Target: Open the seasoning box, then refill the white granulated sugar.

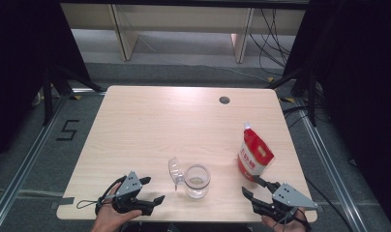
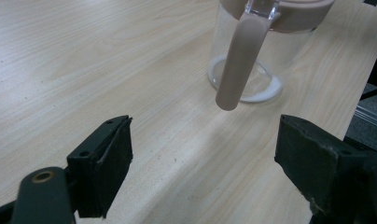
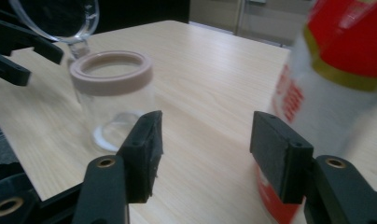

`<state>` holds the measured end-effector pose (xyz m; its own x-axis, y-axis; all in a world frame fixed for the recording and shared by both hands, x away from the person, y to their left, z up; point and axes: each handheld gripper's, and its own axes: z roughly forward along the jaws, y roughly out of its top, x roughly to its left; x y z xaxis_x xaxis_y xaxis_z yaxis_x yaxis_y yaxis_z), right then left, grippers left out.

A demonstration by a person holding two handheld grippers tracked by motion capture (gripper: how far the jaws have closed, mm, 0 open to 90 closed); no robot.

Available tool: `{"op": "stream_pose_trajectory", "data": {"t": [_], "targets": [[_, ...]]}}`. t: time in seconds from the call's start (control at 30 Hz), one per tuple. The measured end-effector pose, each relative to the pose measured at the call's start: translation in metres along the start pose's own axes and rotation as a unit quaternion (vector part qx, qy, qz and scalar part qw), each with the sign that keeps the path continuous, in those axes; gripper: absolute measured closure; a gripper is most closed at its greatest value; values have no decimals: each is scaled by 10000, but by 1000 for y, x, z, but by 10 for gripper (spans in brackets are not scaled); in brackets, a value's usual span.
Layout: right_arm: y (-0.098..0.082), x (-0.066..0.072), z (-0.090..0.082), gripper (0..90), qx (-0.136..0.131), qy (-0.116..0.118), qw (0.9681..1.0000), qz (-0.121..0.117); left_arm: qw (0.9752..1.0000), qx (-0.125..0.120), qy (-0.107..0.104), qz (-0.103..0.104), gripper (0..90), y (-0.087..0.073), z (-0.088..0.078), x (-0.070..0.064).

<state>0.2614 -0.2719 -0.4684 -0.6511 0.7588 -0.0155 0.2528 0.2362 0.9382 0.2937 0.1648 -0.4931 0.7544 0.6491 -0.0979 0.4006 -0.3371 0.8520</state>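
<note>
Left gripper view: jar holds white powder; jaws apart.

The left hand-held gripper looks along its two black jaws, which stand wide apart with bare pale wood-grain tabletop between them. Ahead and apart from them stands a clear glass jar with a beige rim. A beige strap-like clasp hangs down its near side, and white residue rings its base.
</note>
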Motion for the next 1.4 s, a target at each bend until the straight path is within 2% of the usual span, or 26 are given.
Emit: {"op": "stream_pose_trajectory", "data": {"t": [0.03, 0.23, 0.27, 0.37, 0.43, 0.5, 0.53, 0.57, 0.63, 0.67, 0.73, 0.77, 0.83, 0.87, 0.9, 0.93, 0.97, 1.03, 1.07, 1.13, 1.17, 1.2, 1.23, 1.3, 1.37, 1.4], "targets": [[-3, -3, -1, 372, 56, -54, 9999, 146, 10000, -20, -15, -15, 178, 0, 1, -1], [-9, -13, -1, 281, 130, -272, 9992, 266, 10000, -19, -61, 29, 171, 1, 2, -2], [-9, -18, -2, 254, 76, -393, 9990, 199, 9999, -33, -62, 85, 169, 2, 2, -2], [-10, -21, -3, 222, 25, -457, 9979, 449, 10000, 44, -22, 54, 166, 2, 3, -2], [-11, -24, -3, 205, -61, -452, 9981, 407, 10000, 17, -29, 6, 166, 2, 4, -2], [-11, -27, -3, 200, -45, -504, 9980, 377, 10000, 57, 1, 57, 165, 2, 3, -2], [-11, -28, -3, 202, -58, -505, 9982, 325, 10000, -16, -55, -6, 165, 2, 3, -2], [-11, -26, -3, 198, 24, -550, 9975, 432, 10000, -15, -42, -9, 165, 2, 3, -3], [-11, -27, -2, 198, -3, -532, 9979, 370, 10000, -39, -42, 21, 165, 2, 3, -3], [-11, -26, -2, 198, 13, -549, 9974, 473, 10000, -8, -32, 45, 165, 2, 2, -3], [-11, -29, 0, 196, -18, -545, 9981, 295, 10000, -8, -31, 51, 165, 2, 3, -3], [-11, -29, 1, 195, -1, -486, 9981, 367, 10000, 4, -10, 50, 165, 2, 2, -3], [-11, -30, 2, 193, -10, -576, 9976, 373, 9999, 5, -32, 99, 165, 2, 2, -2], [-10, -31, 3, 191, -40, -577, 9977, 363, 10000, -32, -29, 1, 165, 2, 3, -3], [-10, -31, 3, 186, -40, -622, 9973, 381, 10000, -33, -19, -1, 165, 2, 3, -3], [-10, -31, 3, 181, -58, -618, 9972, 408, 9999, -4, -49, 95, 165, 2, 2, -2], [-9, -34, 5, 170, -139, -599, 9976, 323, 9999, -15, -50, 132, 165, 2, 2, -2], [-9, -34, 6, 171, -149, -642, 9973, 319, 9998, -14, -26, 192, 165, 2, 2, -1], [-9, -34, 6, 170, -137, -652, 9970, 398, 9998, -32, -25, 178, 164, 2, 3, -1], [-10, -36, 8, 169, -211, -691, 9967, 369, 9998, 12, -52, 170, 165, 3, 2, -2], [-10, -38, 10, 164, -197, -723, 9964, 390, 10000, -51, -48, 49, 165, 2, 3, -5], [-10, -39, 11, 164, -184, -645, 9969, 404, 10000, -51, -48, 49, 165, 2, 3, -5], [-10, -39, 11, 164, -184, -645, 9969, 404, 9998, -6, -54, 183, 165, 2, 2, -4], [-10, -41, 14, 161, -181, -639, 9971, 384, 10000, 15, -71, 53, 165, 0, 2, -4], [-10, -42, 15, 161, -198, -662, 9970, 343, 10000, -2, -61, 51, 165, 0, 2, -4], [-9, -42, 17, 160, -267, -761, 9963, 303, 9999, -23, -71, 150, 165, 1, 2, -2]]}}
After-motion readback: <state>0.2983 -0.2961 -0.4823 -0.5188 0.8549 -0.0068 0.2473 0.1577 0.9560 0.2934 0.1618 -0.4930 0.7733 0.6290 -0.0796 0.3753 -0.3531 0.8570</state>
